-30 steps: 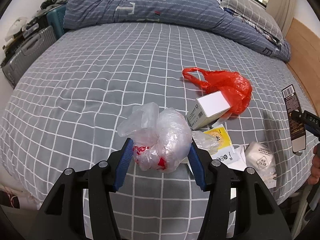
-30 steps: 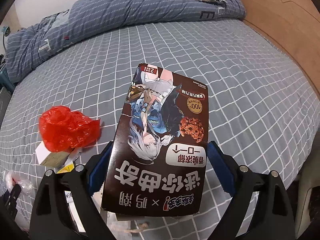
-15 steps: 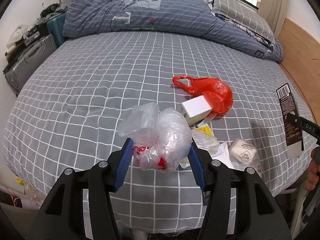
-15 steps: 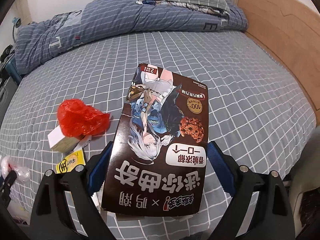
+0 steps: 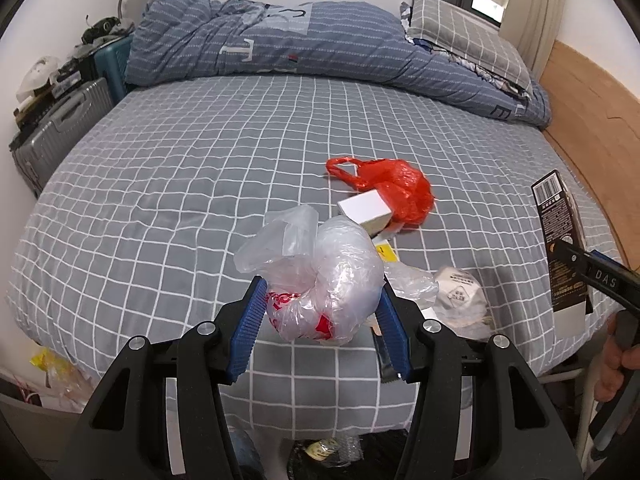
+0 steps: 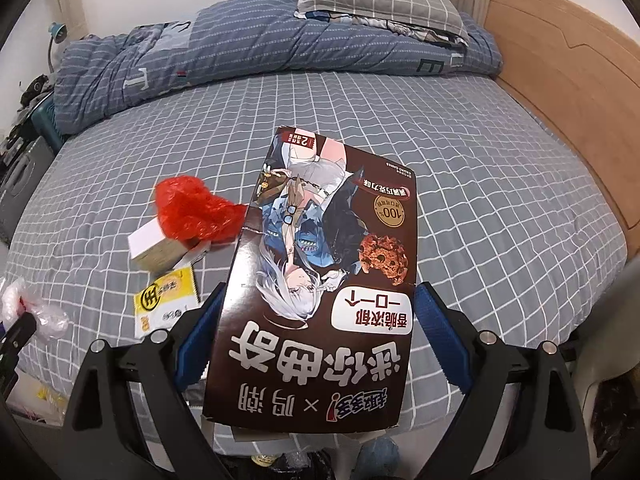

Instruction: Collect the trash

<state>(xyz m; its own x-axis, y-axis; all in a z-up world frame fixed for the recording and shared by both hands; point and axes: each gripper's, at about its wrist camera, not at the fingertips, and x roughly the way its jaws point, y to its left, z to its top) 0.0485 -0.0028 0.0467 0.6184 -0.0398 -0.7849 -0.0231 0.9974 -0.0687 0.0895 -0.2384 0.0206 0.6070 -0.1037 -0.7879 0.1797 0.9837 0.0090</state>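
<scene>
Trash in both grippers, held above the near edge of a bed [image 5: 168, 184] with a grey checked sheet. Left gripper [image 5: 322, 316]: blue pads closed about halfway, pressing both sides of a crumpled clear plastic bag [image 5: 320, 276] with red print low down; the bag bulges up and forward past the fingertips, a loose flap rising toward the left finger's side. Right gripper [image 6: 316, 316]: jaws spread wide, pads clamped on the two long edges of a flat brown cookie box [image 6: 328, 280]; the box runs forward well beyond the fingertips and back over the gripper body, printed face up, text upside down from this camera. From the left wrist the same box shows edge-on far to the right of the fingers, barcode end uppermost. Still lying on the sheet: a red plastic bag [image 5: 394, 188] ahead and right of the left fingertips, touching a small white carton [image 5: 365, 210] just nearer; from the right wrist both sit ahead and left of the left finger. A yellow packet [image 6: 167, 300] lies just beside the right gripper's left finger, nearer than the carton. A white folded mask [image 5: 460, 292] sits just right of the left gripper's right finger, partly behind thin clear film. Folded blue duvet [image 5: 304, 44] and pillow [image 5: 468, 36] far ahead; grey suitcase [image 5: 52, 132] far left.
</scene>
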